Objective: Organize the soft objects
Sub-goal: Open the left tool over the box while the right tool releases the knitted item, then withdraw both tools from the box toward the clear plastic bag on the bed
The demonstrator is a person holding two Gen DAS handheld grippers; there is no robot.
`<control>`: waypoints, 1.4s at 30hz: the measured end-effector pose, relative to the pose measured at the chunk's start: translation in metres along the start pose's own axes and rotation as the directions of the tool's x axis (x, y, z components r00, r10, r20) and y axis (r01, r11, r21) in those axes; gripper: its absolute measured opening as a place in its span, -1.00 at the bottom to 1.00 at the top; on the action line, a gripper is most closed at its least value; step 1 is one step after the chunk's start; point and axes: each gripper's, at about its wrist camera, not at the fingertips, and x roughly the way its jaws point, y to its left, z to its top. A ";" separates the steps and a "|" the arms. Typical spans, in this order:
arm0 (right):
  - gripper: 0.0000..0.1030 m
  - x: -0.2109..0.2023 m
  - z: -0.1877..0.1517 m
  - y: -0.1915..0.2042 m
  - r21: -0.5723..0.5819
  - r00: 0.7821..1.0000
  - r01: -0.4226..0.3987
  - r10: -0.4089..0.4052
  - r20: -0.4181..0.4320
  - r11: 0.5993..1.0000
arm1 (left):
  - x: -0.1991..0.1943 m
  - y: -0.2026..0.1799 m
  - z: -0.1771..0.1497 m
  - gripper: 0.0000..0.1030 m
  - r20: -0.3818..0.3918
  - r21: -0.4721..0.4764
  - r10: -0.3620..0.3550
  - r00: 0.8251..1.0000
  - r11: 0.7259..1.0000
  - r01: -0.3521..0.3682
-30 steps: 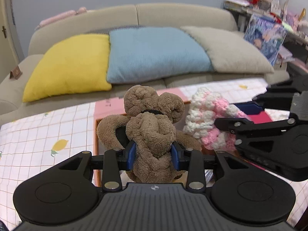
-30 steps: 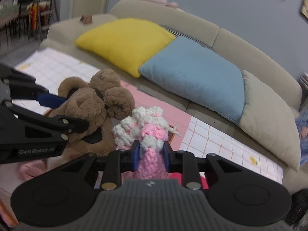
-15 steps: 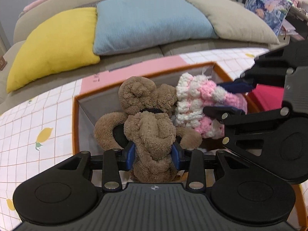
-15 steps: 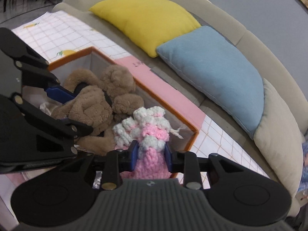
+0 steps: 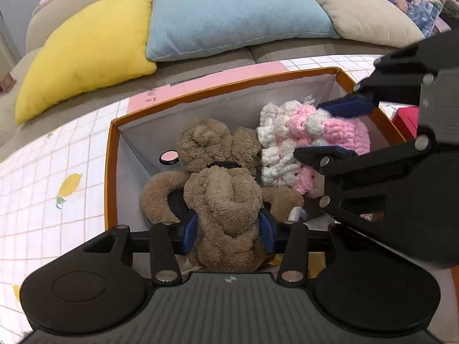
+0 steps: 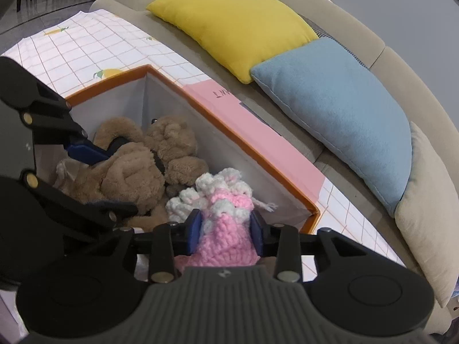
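My left gripper (image 5: 228,230) is shut on a brown plush bear (image 5: 221,177) and holds it inside an orange-rimmed box (image 5: 110,154) with white walls. My right gripper (image 6: 226,230) is shut on a pink and white crochet toy (image 6: 221,209), held in the same box (image 6: 249,154) just right of the bear (image 6: 137,169). In the left wrist view the crochet toy (image 5: 301,134) sits between the right gripper's blue pads. The two toys touch side by side.
The box stands on a white checked cloth with lemon prints (image 5: 43,177). Behind it is a beige sofa with yellow (image 5: 83,48), blue (image 5: 229,14) and grey (image 5: 350,8) cushions. A small pink round thing (image 5: 169,157) lies in the box. A red object (image 5: 407,117) sits to the right.
Both grippers have moved down into the box with their toys. The box's rim and walls now surround the bear and the crochet toy.
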 end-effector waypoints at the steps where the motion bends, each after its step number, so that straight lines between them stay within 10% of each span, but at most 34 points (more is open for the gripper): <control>1: -0.14 -0.002 0.000 -0.001 0.002 1.000 -0.002 0.002 0.001 1.000 | -0.001 -0.001 0.000 0.14 0.006 0.009 0.001 1.000 1.000 -0.001; 6: 0.05 -0.012 0.002 -0.008 0.031 1.000 -0.010 0.009 0.022 0.999 | -0.022 -0.007 -0.006 0.52 0.064 0.047 0.013 0.998 0.999 -0.016; 16: 0.36 -0.059 -0.002 -0.032 0.203 0.998 0.002 -0.013 0.054 0.979 | -0.078 -0.024 -0.011 0.55 0.172 0.042 -0.004 0.985 0.999 -0.004; 25: 0.47 -0.137 -0.056 -0.032 0.313 0.974 0.077 -0.138 0.180 0.947 | -0.141 -0.052 -0.030 0.49 0.355 -0.040 -0.078 0.931 0.994 0.099; 35: 0.51 -0.195 -0.176 -0.042 0.593 0.958 0.110 -0.245 0.152 0.798 | -0.158 -0.100 -0.056 0.48 0.422 -0.053 -0.154 0.894 0.980 0.194; 42: 0.51 -0.191 -0.251 -0.047 0.736 0.974 0.159 -0.226 -0.008 0.658 | -0.148 -0.142 -0.068 0.48 0.338 -0.049 -0.247 0.908 0.959 0.279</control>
